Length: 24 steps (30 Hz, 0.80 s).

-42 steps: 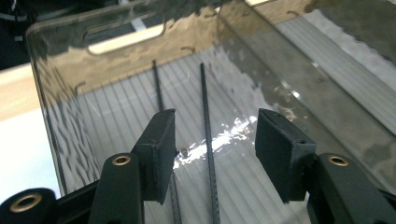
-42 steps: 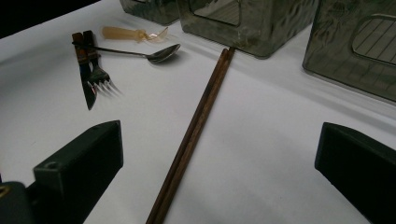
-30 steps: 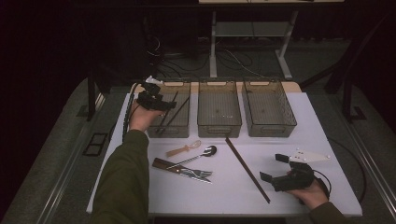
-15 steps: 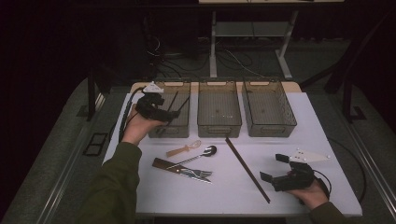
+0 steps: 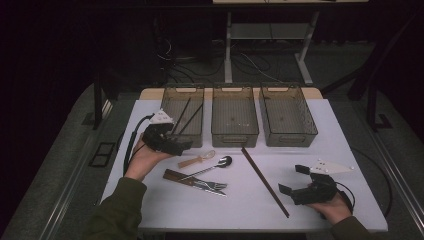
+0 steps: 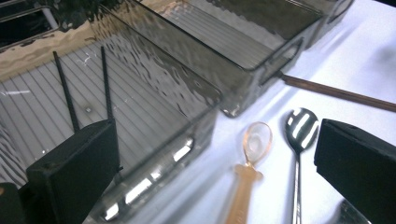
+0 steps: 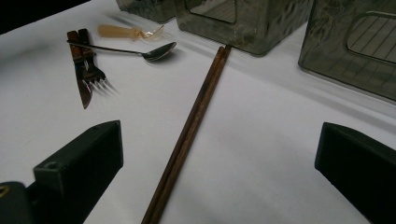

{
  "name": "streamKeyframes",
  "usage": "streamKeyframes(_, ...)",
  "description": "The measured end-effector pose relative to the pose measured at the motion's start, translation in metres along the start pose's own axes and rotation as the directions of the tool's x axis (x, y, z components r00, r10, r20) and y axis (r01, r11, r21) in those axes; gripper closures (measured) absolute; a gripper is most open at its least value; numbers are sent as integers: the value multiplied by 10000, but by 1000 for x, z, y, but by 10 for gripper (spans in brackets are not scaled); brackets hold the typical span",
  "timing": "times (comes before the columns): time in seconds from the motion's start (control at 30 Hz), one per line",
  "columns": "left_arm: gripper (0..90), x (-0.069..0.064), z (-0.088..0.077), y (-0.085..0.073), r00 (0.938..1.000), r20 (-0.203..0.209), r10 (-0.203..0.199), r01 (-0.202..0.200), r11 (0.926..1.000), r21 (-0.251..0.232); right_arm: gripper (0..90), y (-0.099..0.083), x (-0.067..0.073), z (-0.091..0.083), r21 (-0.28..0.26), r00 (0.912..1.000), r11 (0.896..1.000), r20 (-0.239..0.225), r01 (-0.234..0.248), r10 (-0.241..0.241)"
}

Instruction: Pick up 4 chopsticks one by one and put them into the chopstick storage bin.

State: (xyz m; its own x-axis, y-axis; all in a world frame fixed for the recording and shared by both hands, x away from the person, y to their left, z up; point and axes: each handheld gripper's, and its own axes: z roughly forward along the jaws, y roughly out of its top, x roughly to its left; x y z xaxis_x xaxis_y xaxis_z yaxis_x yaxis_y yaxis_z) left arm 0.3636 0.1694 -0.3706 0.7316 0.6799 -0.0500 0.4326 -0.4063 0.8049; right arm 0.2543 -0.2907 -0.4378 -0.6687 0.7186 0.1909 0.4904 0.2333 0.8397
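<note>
High view showing a cutlery sort only just begun. Looking at the three bins along the far side of the tabletop (image 5: pixel 240 210): holding a pair of black chopsticks (image 5: pixel 186 117) in the left bin (image 5: pixel 182 89), and seemingly nothing in the middle bin (image 5: pixel 235 89) or the right bin (image 5: pixel 287 87). Still waiting out on the cloth: a plastic spoon (image 5: pixel 197 160), a metal spoon (image 5: pixel 215 166), a knife (image 5: pixel 182 178), a fork (image 5: pixel 212 186) and a pair of brown chopsticks (image 5: pixel 265 180). Judging most of the work as yet to do.

Hovering with the left gripper (image 5: pixel 176 145) at the near front corner of the left bin, having just been spreading its fingers (image 6: pixel 74 172) wide, with nothing between them. Seeing, in the left gripper view, the plastic spoon and the metal spoon lying side by side on the cloth ahead of the gap and toward the right finger, near but not touching either pad.

Resting with the right gripper (image 5: pixel 291 179) low over the near right part of the tabletop, fingers (image 7: pixel 79 172) likewise spread and gripping nothing. Seeing, in the right gripper view, the brown chopsticks running lengthways up between the two fingers, nearer the left one and touching neither, their far ends lying just beside the front of the middle bin.
</note>
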Motion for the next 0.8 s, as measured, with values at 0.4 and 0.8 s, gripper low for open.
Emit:
streamKeyframes(0.4,0,-33,-11,-38,9987,414,307,-288,9986,-448,8,0,0,0,-15,10000,10000,5,-26,26)
streamKeyframes(0.8,0,-64,-18,-69,9910,1185,622,-502,9936,-1013,8,1,3,-1,307,9999,9995,-82,99,-96)
